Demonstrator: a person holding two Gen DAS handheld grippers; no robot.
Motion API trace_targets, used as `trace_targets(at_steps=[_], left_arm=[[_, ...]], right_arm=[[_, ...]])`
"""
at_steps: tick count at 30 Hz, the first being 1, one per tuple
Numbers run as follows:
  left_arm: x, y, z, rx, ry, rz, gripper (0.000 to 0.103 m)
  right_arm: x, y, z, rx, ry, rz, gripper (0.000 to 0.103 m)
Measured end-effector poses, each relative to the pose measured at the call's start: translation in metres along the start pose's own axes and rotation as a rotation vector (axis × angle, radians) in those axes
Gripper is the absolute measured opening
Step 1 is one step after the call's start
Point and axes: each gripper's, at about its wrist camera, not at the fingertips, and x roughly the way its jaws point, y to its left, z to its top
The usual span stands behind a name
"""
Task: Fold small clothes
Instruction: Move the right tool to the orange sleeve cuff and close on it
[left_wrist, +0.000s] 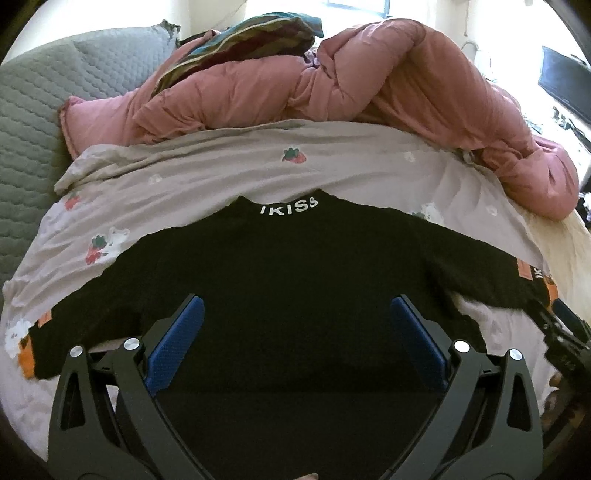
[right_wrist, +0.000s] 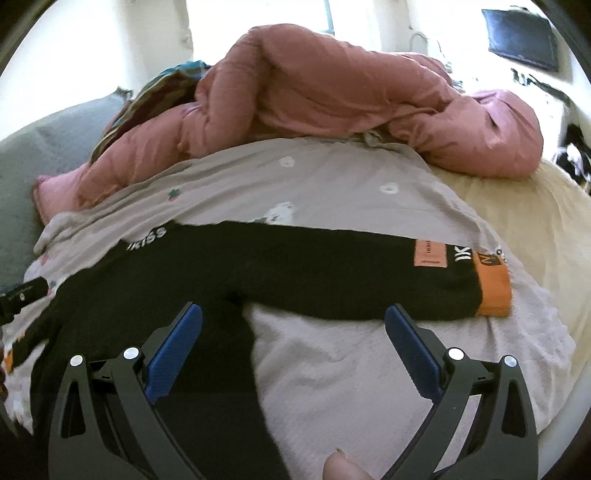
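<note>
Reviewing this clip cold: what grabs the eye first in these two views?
The black sweater, spread flat on the strawberry-print sheet with white IKISS lettering at its collar, dominates. Its orange-cuffed sleeve stretches right, beyond the open right gripper. Behind lies a bunched pink duvet.

The black sweater (left_wrist: 295, 280) has white letters on its collar (left_wrist: 287, 207) that read "IKISS". In the right wrist view the same word shows on the collar, tilted. Near the end of the sleeve (right_wrist: 369, 280) sits a pink patch (right_wrist: 431, 252) with tiny dark words, too small to read. Next to it are big white letters, "IK", and the rest curls out of sight. The orange cuff (right_wrist: 493, 290) has dark marks that may be letters, but they are too blurry to tell.
</note>
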Motion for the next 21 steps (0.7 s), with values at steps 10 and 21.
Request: trace_targets(at_steps=[10, 21], left_arm=[[0.026, -0.009, 0.017, -0.027, 0.037, 0.001, 0.095], [0.047, -0.022, 0.029, -0.026, 0.055, -0.039, 0.095]], right_arm=[[0.011, -0.054, 0.018, 0.113, -0.016, -0.067, 0.099], [0.018, -0.103, 0.021, 0.155, -0.003, -0.179, 0.099]])
